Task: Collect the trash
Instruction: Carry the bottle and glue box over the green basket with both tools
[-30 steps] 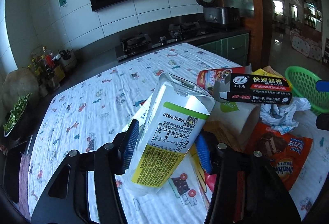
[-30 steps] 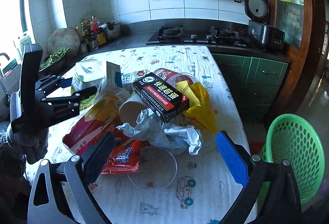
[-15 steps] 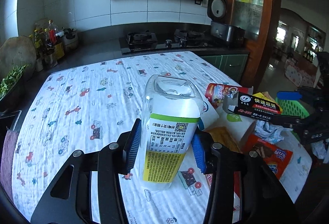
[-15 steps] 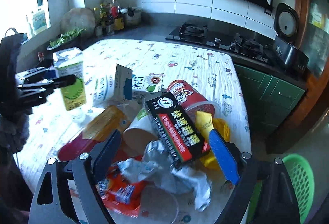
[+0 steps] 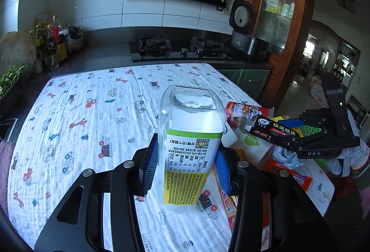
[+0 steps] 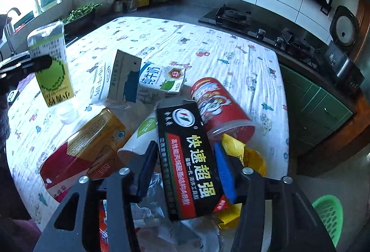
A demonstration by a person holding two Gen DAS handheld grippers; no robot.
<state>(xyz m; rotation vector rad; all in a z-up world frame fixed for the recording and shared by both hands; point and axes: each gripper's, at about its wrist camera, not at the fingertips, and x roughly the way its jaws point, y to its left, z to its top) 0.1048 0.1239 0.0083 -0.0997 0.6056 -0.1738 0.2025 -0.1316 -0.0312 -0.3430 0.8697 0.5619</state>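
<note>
My left gripper [image 5: 186, 165] is shut on a clear plastic bottle [image 5: 188, 147] with a green and yellow label, held upside down above the patterned tablecloth [image 5: 92, 117]. The bottle also shows at the left of the right wrist view [image 6: 52, 64]. My right gripper [image 6: 188, 171] is shut on a black glue box [image 6: 187, 159] with red and yellow print, over the trash pile. The box [image 5: 272, 132] and the right gripper [image 5: 293, 130] appear at the right in the left wrist view.
The pile holds milk cartons [image 6: 129, 77], a red noodle cup [image 6: 219, 108], a paper cup [image 6: 138, 138], a gold and red box [image 6: 85, 147], a yellow wrapper [image 6: 245, 154] and crumpled plastic [image 6: 150, 212]. A green basket [image 6: 328, 217] stands off the table's right side. A stove [image 5: 175, 48] lies behind.
My right gripper has moved in and closed on the black glue box. My left gripper has turned the bottle more upright and lifted it.
</note>
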